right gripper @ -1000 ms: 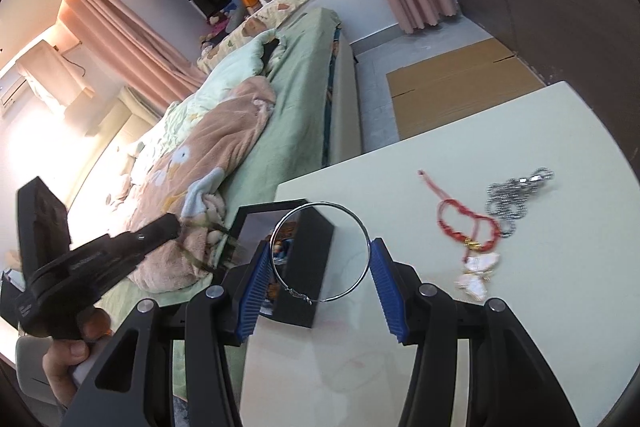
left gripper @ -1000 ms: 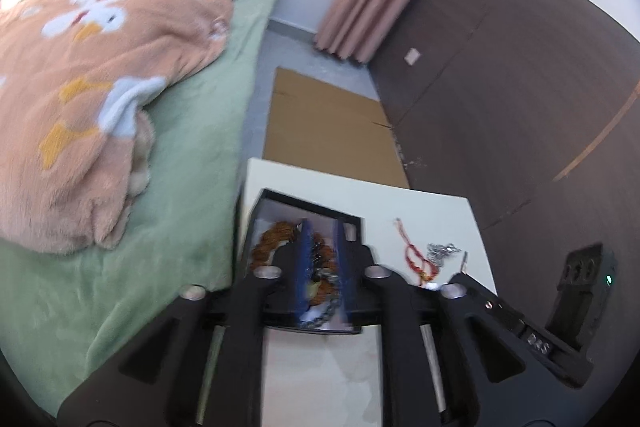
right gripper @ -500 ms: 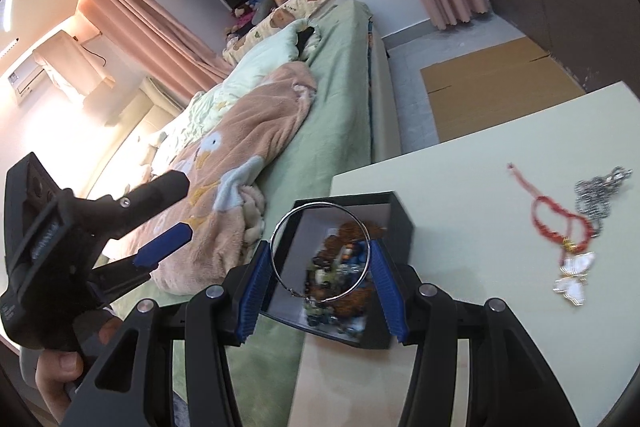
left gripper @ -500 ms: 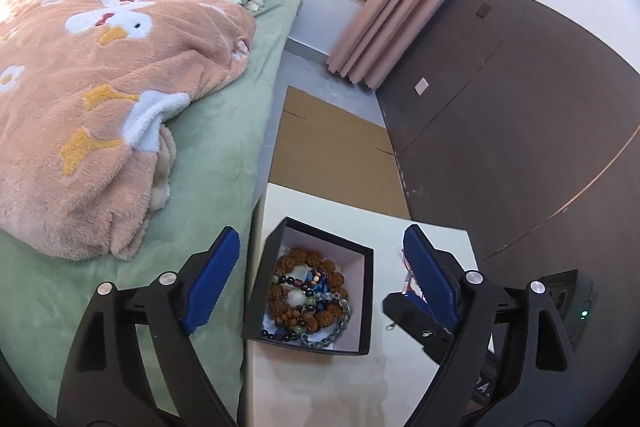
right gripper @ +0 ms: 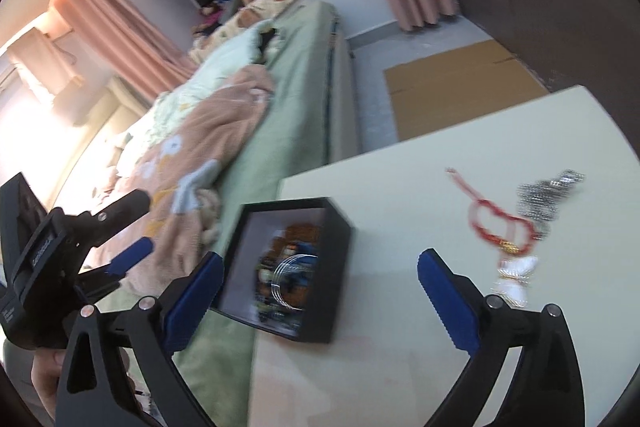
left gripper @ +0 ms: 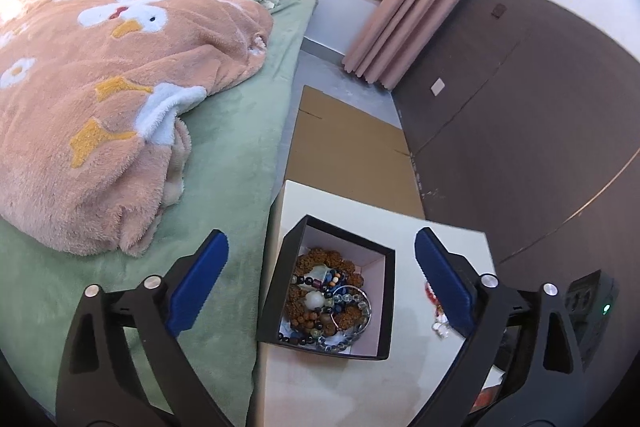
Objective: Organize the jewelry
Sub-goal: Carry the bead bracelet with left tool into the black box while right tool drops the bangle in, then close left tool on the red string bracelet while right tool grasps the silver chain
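Both tools, left (left gripper: 320, 267) and right (right gripper: 320, 291), are being held spread and empty over the black box (left gripper: 384, 299) heaped with beads (left gripper: 320, 303) and a silver bangle (right gripper: 290, 281); a red bracelet (right gripper: 500, 227) is lying on the desk (right gripper: 400, 367) nearby.

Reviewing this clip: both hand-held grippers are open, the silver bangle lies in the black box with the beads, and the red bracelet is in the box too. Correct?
Not quite. The red bracelet is not in the black box; the right wrist view shows it lying on the table beside the silver chain. The rest holds: the left hand-held gripper and right hand-held gripper are open, and the bangle lies in the box with the beads.
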The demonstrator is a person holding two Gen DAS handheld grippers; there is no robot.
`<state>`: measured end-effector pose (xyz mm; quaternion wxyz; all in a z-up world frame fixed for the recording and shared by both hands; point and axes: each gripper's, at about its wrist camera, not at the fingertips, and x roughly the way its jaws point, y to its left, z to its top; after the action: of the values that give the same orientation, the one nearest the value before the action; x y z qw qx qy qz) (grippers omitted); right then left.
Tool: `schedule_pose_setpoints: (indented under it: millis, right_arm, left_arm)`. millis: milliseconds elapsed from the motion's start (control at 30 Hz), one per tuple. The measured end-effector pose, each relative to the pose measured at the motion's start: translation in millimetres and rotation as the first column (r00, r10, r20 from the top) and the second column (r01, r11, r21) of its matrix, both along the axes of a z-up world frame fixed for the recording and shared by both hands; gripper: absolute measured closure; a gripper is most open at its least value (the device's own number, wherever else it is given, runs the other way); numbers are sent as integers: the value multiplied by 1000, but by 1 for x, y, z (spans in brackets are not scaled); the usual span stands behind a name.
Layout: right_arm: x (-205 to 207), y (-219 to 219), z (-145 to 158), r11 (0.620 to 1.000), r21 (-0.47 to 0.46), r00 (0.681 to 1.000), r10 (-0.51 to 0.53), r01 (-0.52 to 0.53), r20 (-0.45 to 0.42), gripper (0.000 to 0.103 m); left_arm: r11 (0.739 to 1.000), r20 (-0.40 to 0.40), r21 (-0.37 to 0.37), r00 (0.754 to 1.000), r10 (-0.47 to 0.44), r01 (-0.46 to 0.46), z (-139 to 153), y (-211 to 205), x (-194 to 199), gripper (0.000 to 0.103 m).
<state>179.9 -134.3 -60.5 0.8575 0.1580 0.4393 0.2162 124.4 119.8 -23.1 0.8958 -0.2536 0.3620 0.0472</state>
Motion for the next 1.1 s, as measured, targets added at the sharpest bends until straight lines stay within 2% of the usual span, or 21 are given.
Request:
schedule_pose_setpoints:
  millis: [167,400,633,933,1100]
  right_arm:
    - [3,-35,-2,998,-13,997,-64,64,-36,7]
    - [0,-69,-1,995,-20,993,-102,101,-55,7]
    - [1,-104,-6,990,-34,986,-140,137,-93,7]
    - [4,-136,-10,984,-5,974,-175,177,-144,8]
    - [11,-154,-16,974,-8,958,-226,228,-179,11]
  left_arm:
    - [996,-4,58,998,-62,62,0,-26,2,6]
    - [989,-6,62,990,-138,138,-4,-61,8,6]
    - [962,-34,94,967,-253,255,-11,-103,17,6]
    - [937,-50,93,941,-334,337,-20,-140,30,7]
    - [921,-87,88,924,-372,380,-32,-163,42,18]
